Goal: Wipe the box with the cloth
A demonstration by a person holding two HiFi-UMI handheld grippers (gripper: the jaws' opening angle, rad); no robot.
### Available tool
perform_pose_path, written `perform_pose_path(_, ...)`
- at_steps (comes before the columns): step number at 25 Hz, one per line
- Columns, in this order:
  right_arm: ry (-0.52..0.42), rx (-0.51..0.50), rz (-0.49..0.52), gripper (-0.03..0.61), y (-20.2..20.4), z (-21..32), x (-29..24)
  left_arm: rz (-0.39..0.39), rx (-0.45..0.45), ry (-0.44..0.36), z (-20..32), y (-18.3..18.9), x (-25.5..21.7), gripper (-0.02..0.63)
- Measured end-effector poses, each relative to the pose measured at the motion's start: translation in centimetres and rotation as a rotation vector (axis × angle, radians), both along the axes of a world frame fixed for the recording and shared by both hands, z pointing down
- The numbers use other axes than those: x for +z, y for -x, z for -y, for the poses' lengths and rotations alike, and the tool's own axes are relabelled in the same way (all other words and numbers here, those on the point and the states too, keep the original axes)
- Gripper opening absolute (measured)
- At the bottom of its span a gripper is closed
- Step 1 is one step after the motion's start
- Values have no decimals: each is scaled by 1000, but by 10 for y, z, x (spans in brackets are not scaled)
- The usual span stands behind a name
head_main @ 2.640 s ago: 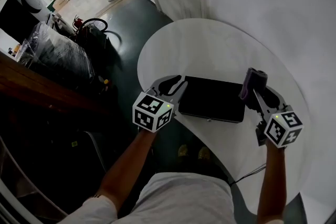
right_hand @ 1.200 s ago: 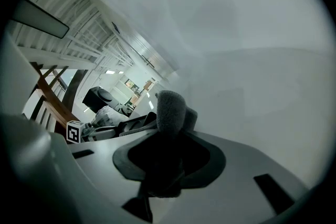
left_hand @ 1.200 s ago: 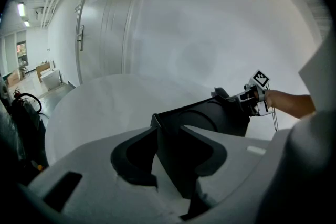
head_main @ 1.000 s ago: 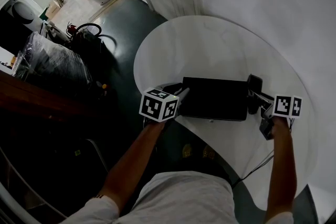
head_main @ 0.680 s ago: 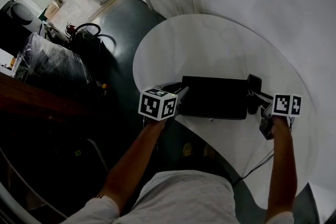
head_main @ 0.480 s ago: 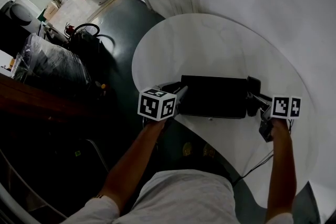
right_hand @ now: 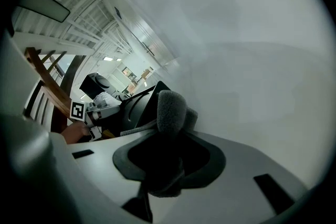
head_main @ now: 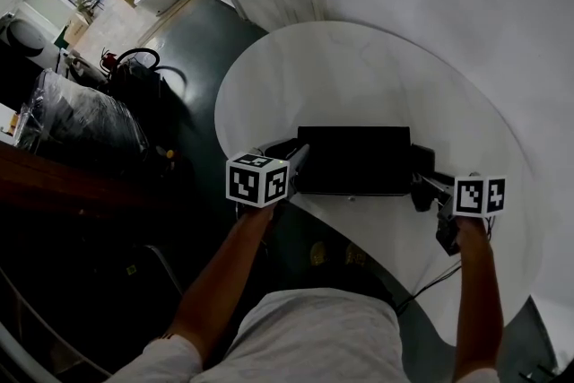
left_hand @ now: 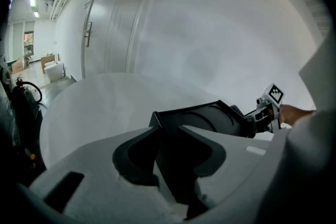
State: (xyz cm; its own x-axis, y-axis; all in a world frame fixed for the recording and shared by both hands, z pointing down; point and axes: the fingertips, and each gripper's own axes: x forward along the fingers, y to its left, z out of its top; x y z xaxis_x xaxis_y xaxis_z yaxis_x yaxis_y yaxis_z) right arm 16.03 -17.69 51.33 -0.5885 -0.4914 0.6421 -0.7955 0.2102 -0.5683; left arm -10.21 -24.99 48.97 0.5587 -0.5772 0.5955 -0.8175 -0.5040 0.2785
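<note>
Left of centre, the left gripper (head_main: 291, 159) has its jaws clamped on the left end of the flat black rectangular box (head_main: 354, 159). At centre right, the right gripper (head_main: 420, 184) pinches a dark grey fuzzy cloth (right_hand: 170, 107) against the box's right end. Both rest on the round white table (head_main: 359, 72).

left tool (head_main: 294, 159): clamped, tilted down | right tool (head_main: 421, 182): clamped, tilted down
</note>
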Motion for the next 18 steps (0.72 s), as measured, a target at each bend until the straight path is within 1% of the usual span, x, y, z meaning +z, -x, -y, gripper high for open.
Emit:
perform_pose_path(5,17,-9,-17,103,0,-23,8,-5,-2,-3,1,-1,1,120)
perform_pose_path(8,6,7,-29,103,-6,-29,5,-7,-2,-3,0,-2,1,121)
perform_pose_path(12,-53,50,-32,103,-17,-14,-14,-8,-1,-2,0,-1,1,121)
perform_pose_path(15,-96,56,-27,103,-20,4,-29,-8,-2,-3,-1,0,1,121)
perform_pose_path(18,-104,52,-15,103,-20,22,-32,-9,-1,-1,-2,-1,0,120)
